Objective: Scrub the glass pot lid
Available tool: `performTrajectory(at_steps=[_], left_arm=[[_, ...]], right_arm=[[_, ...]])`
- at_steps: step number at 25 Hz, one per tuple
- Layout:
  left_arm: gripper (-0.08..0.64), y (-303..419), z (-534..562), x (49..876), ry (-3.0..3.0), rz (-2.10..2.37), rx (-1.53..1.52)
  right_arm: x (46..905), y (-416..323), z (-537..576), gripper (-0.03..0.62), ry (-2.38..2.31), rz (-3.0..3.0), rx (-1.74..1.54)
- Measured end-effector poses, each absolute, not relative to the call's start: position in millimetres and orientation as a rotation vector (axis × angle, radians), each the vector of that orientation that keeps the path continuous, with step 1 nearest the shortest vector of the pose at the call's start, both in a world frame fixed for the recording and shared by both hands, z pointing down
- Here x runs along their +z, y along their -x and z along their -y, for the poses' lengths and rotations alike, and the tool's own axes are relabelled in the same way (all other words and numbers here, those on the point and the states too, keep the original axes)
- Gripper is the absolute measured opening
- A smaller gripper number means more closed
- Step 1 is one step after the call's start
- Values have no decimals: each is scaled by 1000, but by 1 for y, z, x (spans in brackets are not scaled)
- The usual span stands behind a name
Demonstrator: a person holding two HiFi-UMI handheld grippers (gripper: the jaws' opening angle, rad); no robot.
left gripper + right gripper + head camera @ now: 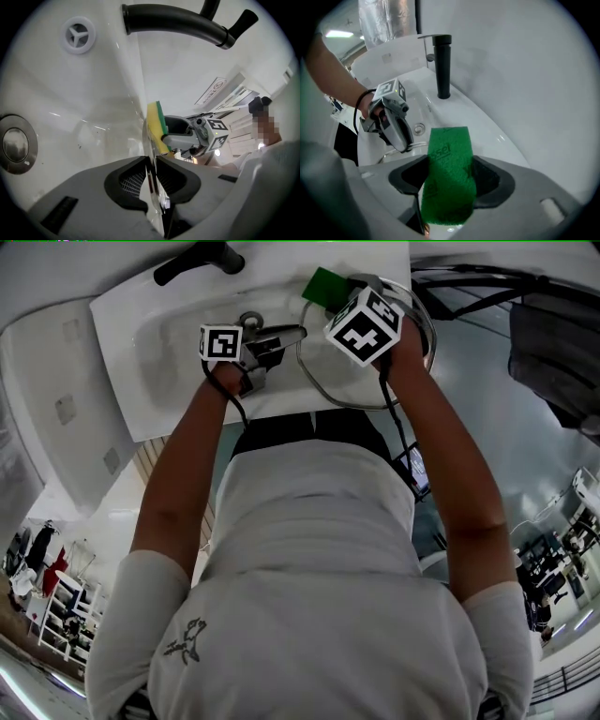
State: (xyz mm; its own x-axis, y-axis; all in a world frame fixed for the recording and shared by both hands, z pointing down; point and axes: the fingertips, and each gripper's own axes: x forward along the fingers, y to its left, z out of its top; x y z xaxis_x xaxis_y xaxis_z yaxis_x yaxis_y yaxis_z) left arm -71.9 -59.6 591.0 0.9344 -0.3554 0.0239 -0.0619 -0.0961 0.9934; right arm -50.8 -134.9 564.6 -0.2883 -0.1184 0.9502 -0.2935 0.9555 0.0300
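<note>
The glass pot lid (323, 388) is held over the white sink (141, 352), tilted. My left gripper (292, 334) is shut on its left rim. In the left gripper view the lid (149, 140) shows edge-on between the pads of that gripper (151, 164). My right gripper (333, 298) is shut on a green and yellow sponge (326, 285) at the lid's far side. The sponge (156, 126) lies with its yellow side against the glass. From the right gripper view the sponge's green face (449, 159) fills the jaws (449, 176), and the left gripper (405, 146) is to the left.
A black faucet (197, 259) stands at the sink's far edge and its spout (173, 21) reaches over the basin. The drain plug (16, 145) and an overflow hole (78, 33) are in the basin. The person's body stands close against the sink's front.
</note>
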Motion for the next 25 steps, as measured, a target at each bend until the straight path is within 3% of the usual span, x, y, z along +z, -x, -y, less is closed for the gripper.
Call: performTrajectory(at_steps=[11, 25], left_arm=[[71, 72, 61, 597, -1648, 315, -265], [67, 69, 61, 598, -1606, 292, -256]], right_arm=[[562, 65, 70, 289, -464, 1935, 280], [562, -6, -27, 285, -391, 1902, 227]])
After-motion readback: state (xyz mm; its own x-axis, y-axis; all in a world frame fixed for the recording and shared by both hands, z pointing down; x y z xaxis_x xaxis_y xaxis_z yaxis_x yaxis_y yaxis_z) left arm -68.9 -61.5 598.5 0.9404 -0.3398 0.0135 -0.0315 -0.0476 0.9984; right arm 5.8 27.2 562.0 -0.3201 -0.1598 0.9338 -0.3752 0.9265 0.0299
